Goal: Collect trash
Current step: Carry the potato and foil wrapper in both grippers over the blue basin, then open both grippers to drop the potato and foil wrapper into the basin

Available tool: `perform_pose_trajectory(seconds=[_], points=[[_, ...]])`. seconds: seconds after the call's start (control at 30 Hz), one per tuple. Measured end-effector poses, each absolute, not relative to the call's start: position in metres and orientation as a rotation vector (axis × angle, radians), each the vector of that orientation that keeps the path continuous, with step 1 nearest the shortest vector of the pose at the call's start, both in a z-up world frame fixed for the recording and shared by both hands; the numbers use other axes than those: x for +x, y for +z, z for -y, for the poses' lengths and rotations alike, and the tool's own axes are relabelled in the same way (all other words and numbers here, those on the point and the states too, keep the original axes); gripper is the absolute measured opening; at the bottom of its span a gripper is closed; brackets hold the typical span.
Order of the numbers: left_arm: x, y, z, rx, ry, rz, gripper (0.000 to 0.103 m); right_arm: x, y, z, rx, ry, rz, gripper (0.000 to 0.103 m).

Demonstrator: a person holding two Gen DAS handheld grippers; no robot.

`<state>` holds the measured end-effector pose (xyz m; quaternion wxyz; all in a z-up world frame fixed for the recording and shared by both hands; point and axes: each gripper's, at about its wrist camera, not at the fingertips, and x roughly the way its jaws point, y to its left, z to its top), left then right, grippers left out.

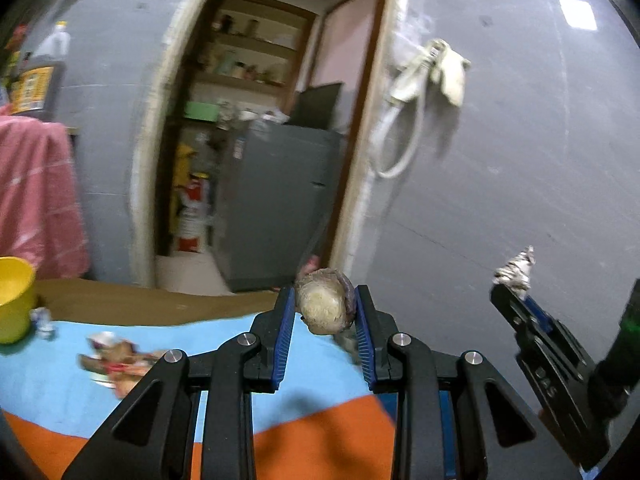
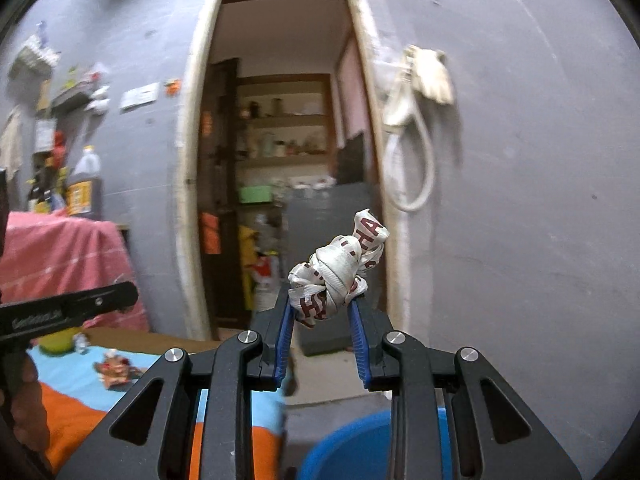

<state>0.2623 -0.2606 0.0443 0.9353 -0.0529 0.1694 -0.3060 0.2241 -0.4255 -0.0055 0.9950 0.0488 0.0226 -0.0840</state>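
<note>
Two grippers are raised in front of a grey wall, each clamped on a piece of trash. Left gripper: jaws closed on a round, pale husk with a purplish rim, held between the blue pads at the fingertips, above the table edge. Right gripper: jaws closed on a knotted white wrapper with red lettering, which sticks up and to the right beyond the fingertips. In the left view the right gripper appears at the right, well apart from the husk, its wrapper at the tip. Below the right gripper, a blue bin shows part of its rim. On the table, a blue and orange cloth carries crumpled scraps; farther left stand a small white item, too blurred to identify, and a yellow cup. Behind: a pink cloth, a jug, an open doorway with a grey cabinet and shelves, and a hose hung on the wall.
</note>
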Motion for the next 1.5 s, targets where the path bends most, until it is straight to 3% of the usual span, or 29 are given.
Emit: perform_pose_trajectory(seconds=[0.67,0.77,0.87,0.93,1.5], points=[[0.301,-0.014,0.363,-0.097,-0.755,-0.731,0.026,0.237,-0.05,0.504,0.273,-0.302,-0.398,0.027],[0.303,-0.026,0.372,-0.076,-0.753,-0.773,0.026,0.243,-0.057,0.507,0.287,-0.301,-0.439,0.032],[0.304,-0.033,0.38,-0.055,-0.764,-0.797,0.035,0.246,-0.064,0.513,0.312,-0.308,-0.482,0.034],[0.302,-0.035,0.381,-0.056,-0.772,-0.788,0.046,0.248,-0.067,0.517,0.329,-0.311,-0.502,0.037],[0.299,-0.028,0.351,-0.05,-0.697,-0.719,0.06,0.249,-0.058,0.515,0.323,-0.339,-0.463,0.064]])
